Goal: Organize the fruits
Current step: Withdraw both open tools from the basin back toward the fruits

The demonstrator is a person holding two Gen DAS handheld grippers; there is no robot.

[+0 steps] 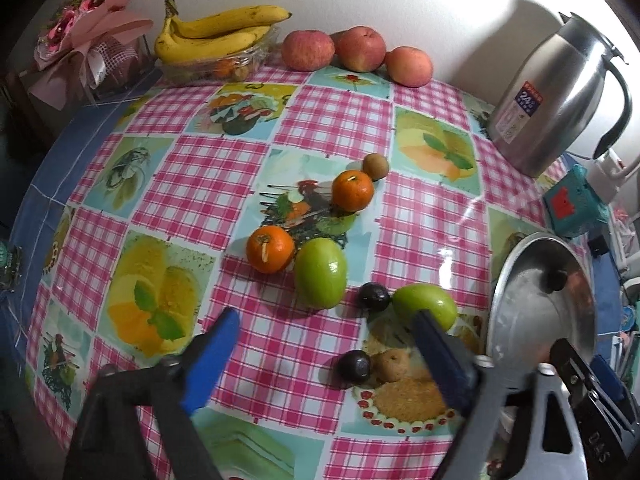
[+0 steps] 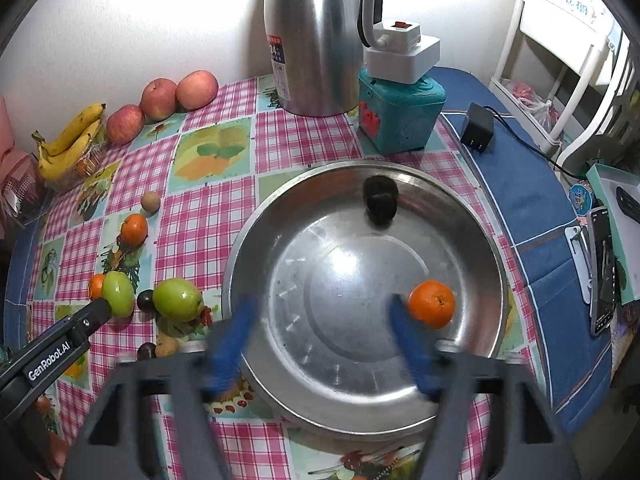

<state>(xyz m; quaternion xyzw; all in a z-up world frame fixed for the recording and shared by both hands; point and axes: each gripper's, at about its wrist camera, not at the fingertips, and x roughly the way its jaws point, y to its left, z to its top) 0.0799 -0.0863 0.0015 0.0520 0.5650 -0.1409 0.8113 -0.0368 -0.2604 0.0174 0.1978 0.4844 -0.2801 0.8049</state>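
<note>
A steel basin (image 2: pixel 256 232) holds an orange (image 2: pixel 432 304) and a dark round fruit (image 2: pixel 380 200). My right gripper (image 2: pixel 322 306) hangs open over the basin, with the orange just outside its right finger. On the checked cloth lie two oranges (image 1: pixel 270 249) (image 1: pixel 352 191), two green fruits (image 1: pixel 320 273) (image 1: pixel 425 305), two dark fruits (image 1: pixel 373 297) (image 1: pixel 354 366) and a small brown fruit (image 1: pixel 376 166). My left gripper (image 1: pixel 326 320) is open above them. Its right finger overlaps the nearer green fruit, and nothing is gripped.
Bananas (image 1: pixel 216 34) on a clear tub and three apples (image 1: pixel 362 49) line the back wall. A steel kettle (image 1: pixel 556 96), a teal box (image 2: pixel 400 116), a power adapter (image 2: pixel 478 124) and a phone (image 2: pixel 602 268) crowd the right side. A pink bouquet (image 1: pixel 84 36) stands at the back left.
</note>
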